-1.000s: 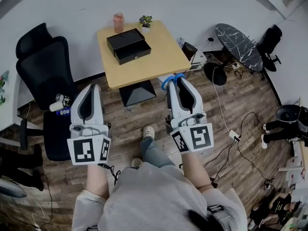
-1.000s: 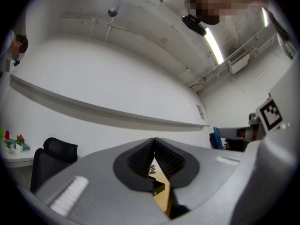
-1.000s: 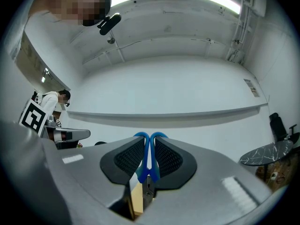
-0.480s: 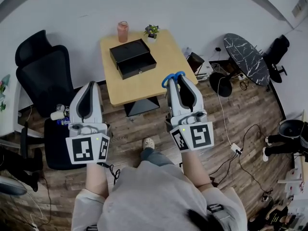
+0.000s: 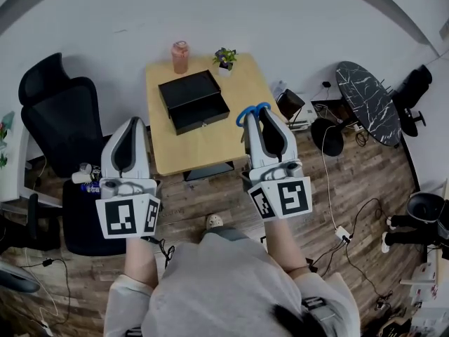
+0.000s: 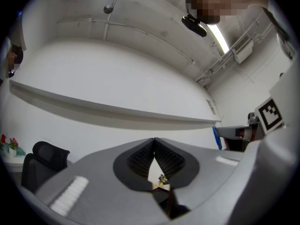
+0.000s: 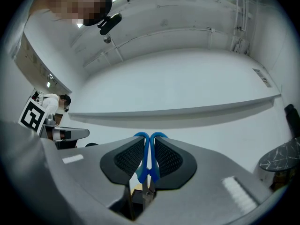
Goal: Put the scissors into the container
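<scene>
Desk [image 5: 168, 149] with container [image 5: 193, 101] overhead; scissors [image 7: 146, 170] close-up

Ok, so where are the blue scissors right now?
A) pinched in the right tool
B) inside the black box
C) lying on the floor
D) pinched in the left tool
A: the right gripper view shows the blue scissors clamped between the jaws of the right tool, with the handle loops poking out past the tips.
</scene>
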Motion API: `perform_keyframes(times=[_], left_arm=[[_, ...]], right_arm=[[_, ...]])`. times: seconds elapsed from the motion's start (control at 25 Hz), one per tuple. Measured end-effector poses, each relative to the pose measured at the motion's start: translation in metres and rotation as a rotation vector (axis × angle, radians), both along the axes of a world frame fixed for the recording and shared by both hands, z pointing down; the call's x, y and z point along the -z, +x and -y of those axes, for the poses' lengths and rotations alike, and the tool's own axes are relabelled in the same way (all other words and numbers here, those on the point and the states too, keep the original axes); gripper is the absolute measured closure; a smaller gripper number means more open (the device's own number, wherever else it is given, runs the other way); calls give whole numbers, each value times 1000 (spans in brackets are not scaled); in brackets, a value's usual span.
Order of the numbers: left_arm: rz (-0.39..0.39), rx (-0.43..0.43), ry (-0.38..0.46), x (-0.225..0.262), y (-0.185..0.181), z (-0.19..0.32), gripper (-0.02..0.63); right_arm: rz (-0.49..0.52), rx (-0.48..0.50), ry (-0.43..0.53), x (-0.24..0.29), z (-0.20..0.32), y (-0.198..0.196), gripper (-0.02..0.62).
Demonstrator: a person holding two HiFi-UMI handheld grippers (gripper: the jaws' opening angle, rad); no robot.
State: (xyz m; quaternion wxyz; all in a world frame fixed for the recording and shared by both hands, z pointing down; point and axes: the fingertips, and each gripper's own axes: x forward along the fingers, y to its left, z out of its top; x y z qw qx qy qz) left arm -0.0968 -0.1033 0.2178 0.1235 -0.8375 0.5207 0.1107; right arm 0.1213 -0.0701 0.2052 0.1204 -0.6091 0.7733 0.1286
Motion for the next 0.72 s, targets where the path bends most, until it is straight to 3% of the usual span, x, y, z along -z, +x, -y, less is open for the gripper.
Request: perform_keyframes(times=[0.48, 0.72], left_arm=[[-16, 75, 8, 0, 39, 59, 548], [12, 98, -12, -7, 48, 75, 548]], right_arm=[[-7, 76, 9, -2, 71, 40, 525], [5, 110, -2, -9, 93, 47, 525]])
